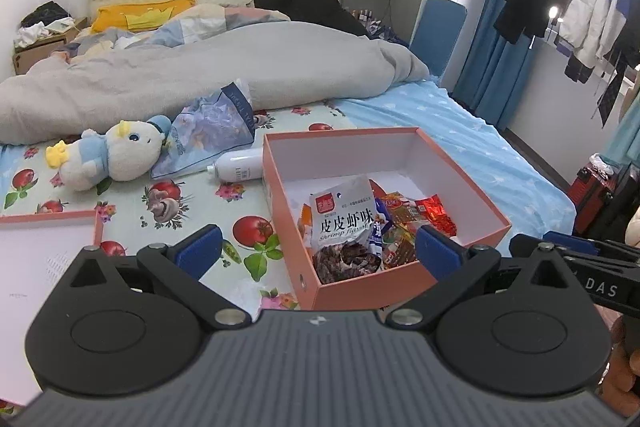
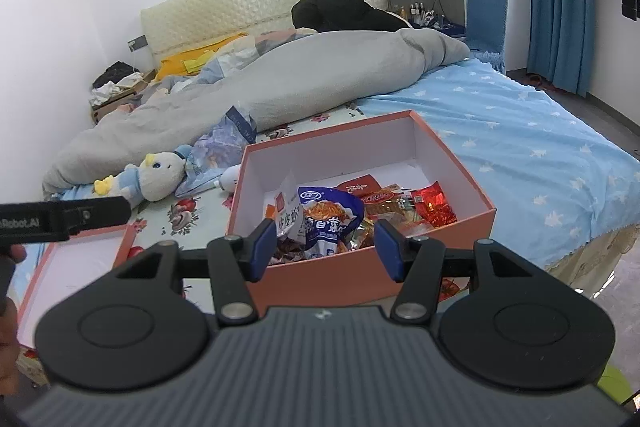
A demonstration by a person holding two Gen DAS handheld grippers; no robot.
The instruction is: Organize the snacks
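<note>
An open orange box (image 1: pixel 360 287) (image 2: pixel 320 283) sits on the bed with several snack packets inside. Among them are a white shrimp-flavour packet (image 1: pixel 344 223), a blue packet (image 2: pixel 328 219) and red packets (image 1: pixel 436 211) (image 2: pixel 434 207). My left gripper (image 1: pixel 320 247) is open wide, hovering near the box's near left corner with nothing between its blue pads. My right gripper (image 2: pixel 326 247) is open about halfway, just in front of the box's near wall, and grips nothing. The box's lid (image 1: pixel 40 259) (image 2: pixel 72 267) lies upside down to the left.
A plush toy (image 1: pixel 116 159), a white bottle (image 1: pixel 240 169) and a blue-purple bag (image 1: pixel 212 135) lie behind the box. A grey duvet (image 1: pixel 200 75) fills the far half of the bed. The bed's edge drops off at the right (image 2: pixel 580 247).
</note>
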